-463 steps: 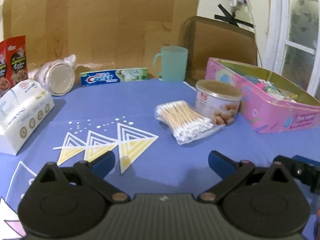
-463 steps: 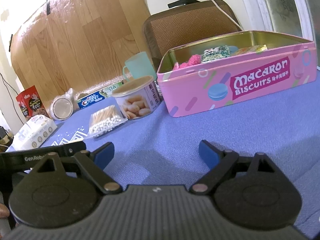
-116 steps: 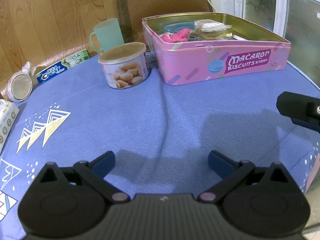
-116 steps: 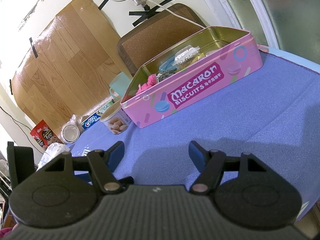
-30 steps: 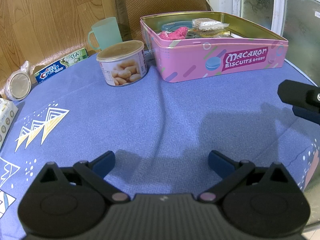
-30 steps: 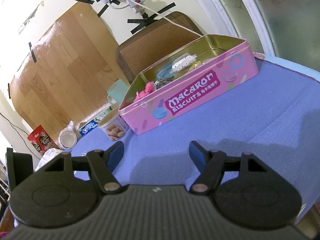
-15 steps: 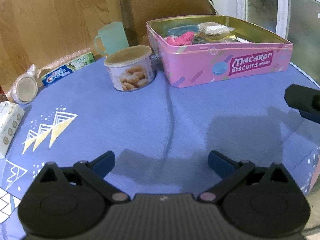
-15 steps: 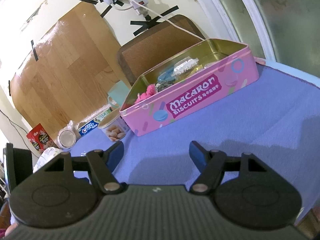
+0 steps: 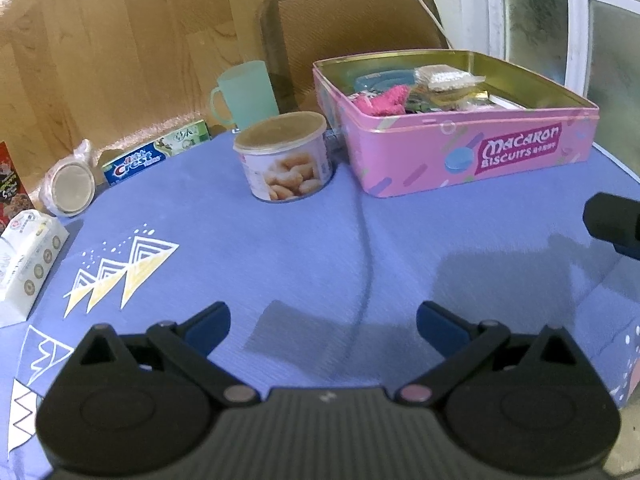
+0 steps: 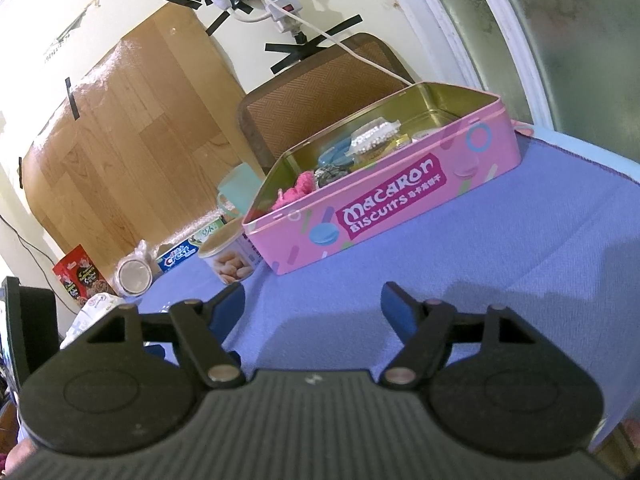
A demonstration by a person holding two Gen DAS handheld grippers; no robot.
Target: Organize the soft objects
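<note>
**Ana:** Blue cloth (image 9: 280, 248) covers the whole table, and the middle of it lies bare now. The bag of cotton swabs (image 9: 448, 77) that lay beside the snack can (image 9: 286, 164) a while back is in the pink biscuit tin (image 9: 472, 152), on top of the other packets.

**Ben:** So that is the change that counts. What else is in the tin?

**Ana:** A pink fluffy piece (image 9: 384, 100) at the near left corner, a blue item behind it, and some foil packets I cannot make out.

**Ben:** And the grippers?

**Ana:** The left gripper (image 9: 323, 322) hangs over the bare cloth, jaws spread wide, nothing between them. In the last second its view has tipped up a little, so more of the chair and window shows. The right gripper (image 10: 312, 300) is also empty; its jaws have just been opening a touch further, with only cloth showing between them.

**Ben:** What does that leave for the task?

**Ana:** I'd judge little. The tissue pack (image 9: 26, 252) at the left edge looks like the one soft thing outside the tin. The can, the green cup (image 9: 246, 92) and the toothpaste box (image 9: 156, 152) are hard goods and probably stay out.
</note>
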